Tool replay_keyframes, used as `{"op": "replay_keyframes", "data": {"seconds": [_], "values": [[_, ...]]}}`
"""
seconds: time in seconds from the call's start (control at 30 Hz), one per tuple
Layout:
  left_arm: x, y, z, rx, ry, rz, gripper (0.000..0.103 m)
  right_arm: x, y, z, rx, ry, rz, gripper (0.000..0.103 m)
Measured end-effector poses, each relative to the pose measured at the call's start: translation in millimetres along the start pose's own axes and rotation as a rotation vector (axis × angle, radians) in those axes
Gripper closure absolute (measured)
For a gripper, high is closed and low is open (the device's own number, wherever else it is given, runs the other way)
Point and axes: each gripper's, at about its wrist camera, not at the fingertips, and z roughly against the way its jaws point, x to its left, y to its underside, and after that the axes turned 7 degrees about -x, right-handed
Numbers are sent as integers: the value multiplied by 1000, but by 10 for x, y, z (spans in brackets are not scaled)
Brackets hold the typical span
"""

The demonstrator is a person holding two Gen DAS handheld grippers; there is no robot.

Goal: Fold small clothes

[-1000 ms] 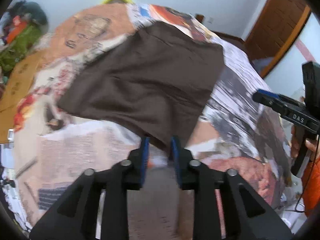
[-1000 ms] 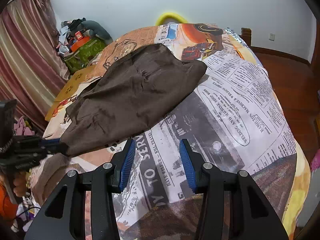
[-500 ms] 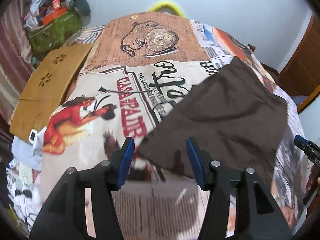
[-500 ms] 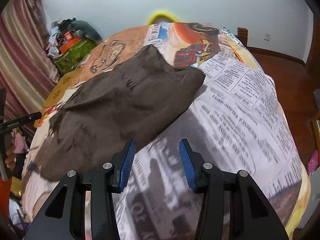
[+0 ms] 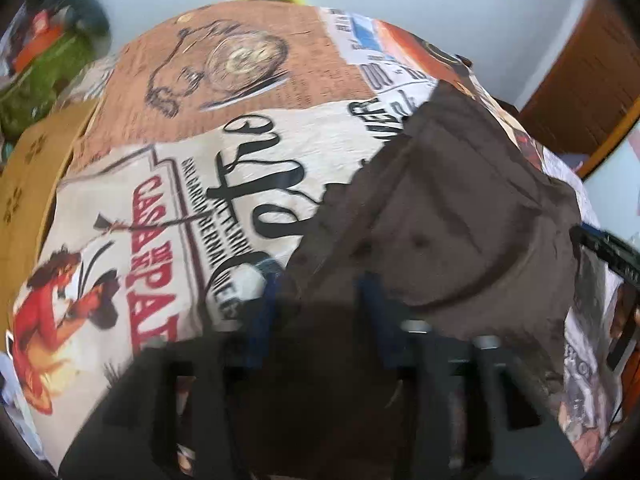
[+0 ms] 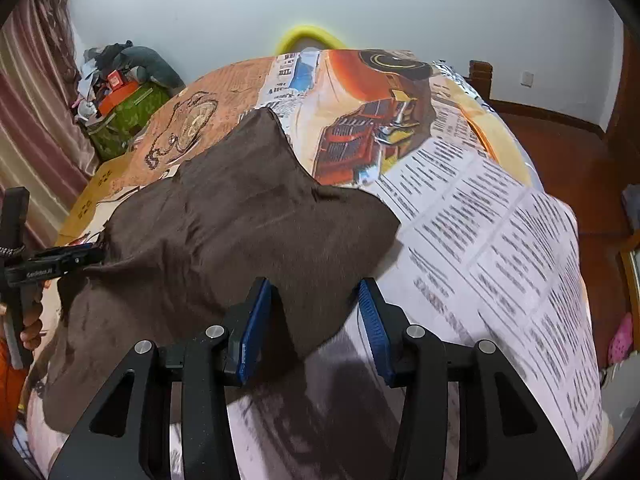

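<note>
- Left wrist view: the brown garment (image 5: 440, 216) lay spread on the printed bedspread (image 5: 168, 208), toward the bed's right edge, its long axis running from the near edge up to a far corner that pointed at the headboard end.
- Same view, heavily blurred: the left gripper (image 5: 320, 312) sat over the garment's near left hem, jaws closing with brown cloth between them; whether the pads already pressed on it, I could not tell.
- The right gripper (image 5: 608, 252) peeked in at the bed's right edge, beside the cloth.
- Right wrist view: the garment stretched diagonally, one point aimed at the far end, a near corner dipping between the right gripper's blue pads (image 6: 256, 328).
- Those fingers stood apart, not pinching the corner.
- The left gripper's tip touched the garment's left edge.
</note>
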Motion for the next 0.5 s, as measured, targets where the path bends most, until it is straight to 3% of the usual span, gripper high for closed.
{"op": "replay_keyframes", "data": {"seconds": [0.07, 0.23, 0.4, 0.5], "values": [[-76, 15, 4, -7, -6, -32, 91, 8, -4, -43, -3, 7, 16, 70], [-61, 96, 105, 6, -18, -30, 93, 41, -29, -81, -13, -7, 41, 92], [84, 319, 273, 26, -29, 42, 93, 183, -201, -206, -1, -10, 103, 92], [92, 501, 411, 36, -49, 52, 93, 236, -303, -207, -14, -11, 72, 87]]}}
